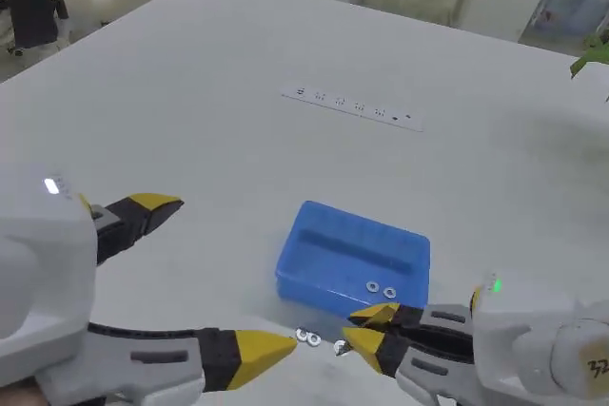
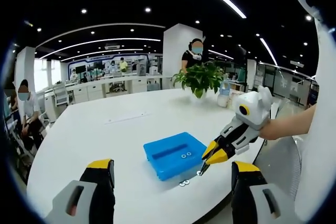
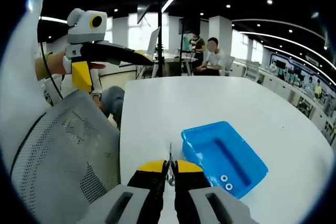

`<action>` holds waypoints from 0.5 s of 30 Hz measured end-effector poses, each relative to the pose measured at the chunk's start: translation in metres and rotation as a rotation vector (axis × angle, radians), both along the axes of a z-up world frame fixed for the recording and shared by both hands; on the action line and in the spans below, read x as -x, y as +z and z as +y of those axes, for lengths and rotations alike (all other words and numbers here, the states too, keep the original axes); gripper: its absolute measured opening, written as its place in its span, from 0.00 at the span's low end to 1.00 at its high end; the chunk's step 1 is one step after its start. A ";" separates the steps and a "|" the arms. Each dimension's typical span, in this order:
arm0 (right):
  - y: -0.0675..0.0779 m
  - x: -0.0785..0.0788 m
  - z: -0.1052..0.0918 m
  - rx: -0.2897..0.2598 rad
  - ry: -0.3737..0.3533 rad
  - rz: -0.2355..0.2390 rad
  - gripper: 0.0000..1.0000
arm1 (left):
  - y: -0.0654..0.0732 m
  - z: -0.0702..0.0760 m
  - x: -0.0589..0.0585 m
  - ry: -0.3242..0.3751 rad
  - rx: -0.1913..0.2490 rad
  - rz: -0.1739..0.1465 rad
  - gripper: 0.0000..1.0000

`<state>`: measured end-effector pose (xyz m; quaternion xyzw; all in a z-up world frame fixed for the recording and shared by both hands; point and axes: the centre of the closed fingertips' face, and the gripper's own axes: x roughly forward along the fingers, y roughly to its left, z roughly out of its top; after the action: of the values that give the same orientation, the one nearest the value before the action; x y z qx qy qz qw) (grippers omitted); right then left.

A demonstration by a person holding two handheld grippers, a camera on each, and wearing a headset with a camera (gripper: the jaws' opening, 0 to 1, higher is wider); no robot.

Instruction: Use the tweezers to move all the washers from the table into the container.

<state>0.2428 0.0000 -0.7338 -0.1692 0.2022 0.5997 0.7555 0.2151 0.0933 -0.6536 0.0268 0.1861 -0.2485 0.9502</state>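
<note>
The blue container (image 1: pixel 352 256) sits near the near edge of the white desk (image 1: pixel 219 92), just in front of the person. Two washers (image 1: pixel 373 287) lie on its floor towards the near right corner. More loose washers (image 1: pixel 307 337) rest on the desk just outside the container's near wall, close to the desk edge. The right gripper (image 1: pixel 366 325) comes in from the right at that same near corner, its jaws pressed together on a thin pair of tweezers (image 3: pixel 170 157). The tweezer tips point down at the desk beside the loose washers; whether they grip one I cannot tell. The left gripper (image 1: pixel 214 278) hangs off the container's left side with its jaws spread wide and nothing between them. Farther across the desk a flush socket panel (image 1: pixel 352 106) is set into the top, and a potted plant (image 2: pixel 199 77) stands towards the far edge.
</note>
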 end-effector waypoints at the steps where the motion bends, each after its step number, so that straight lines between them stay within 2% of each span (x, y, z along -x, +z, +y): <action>1: 0.005 -0.001 -0.003 -0.012 -0.010 0.000 0.02 | 0.002 -0.001 0.002 0.016 0.005 -0.004 0.94; 4: 0.027 -0.006 -0.013 -0.090 -0.075 0.025 0.02 | 0.004 -0.007 0.007 0.038 0.004 -0.014 0.94; 8: 0.041 -0.007 -0.035 -0.155 -0.125 0.065 0.02 | 0.008 -0.022 0.016 0.071 -0.005 -0.028 0.94; 11: 0.040 -0.009 -0.049 -0.176 -0.162 0.086 0.02 | 0.010 -0.033 0.024 0.096 -0.013 -0.032 0.94; 13: 0.036 -0.010 -0.058 -0.195 -0.200 0.120 0.02 | 0.013 -0.040 0.030 0.106 -0.020 -0.030 0.94; 15: 0.032 -0.010 -0.065 -0.204 -0.229 0.131 0.02 | 0.017 -0.045 0.035 0.104 -0.023 -0.036 0.94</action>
<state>0.2526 -0.0652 -0.7020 -0.0279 0.2068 0.5367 0.8176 0.1799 0.0486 -0.6368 0.0324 0.1731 -0.1960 0.9647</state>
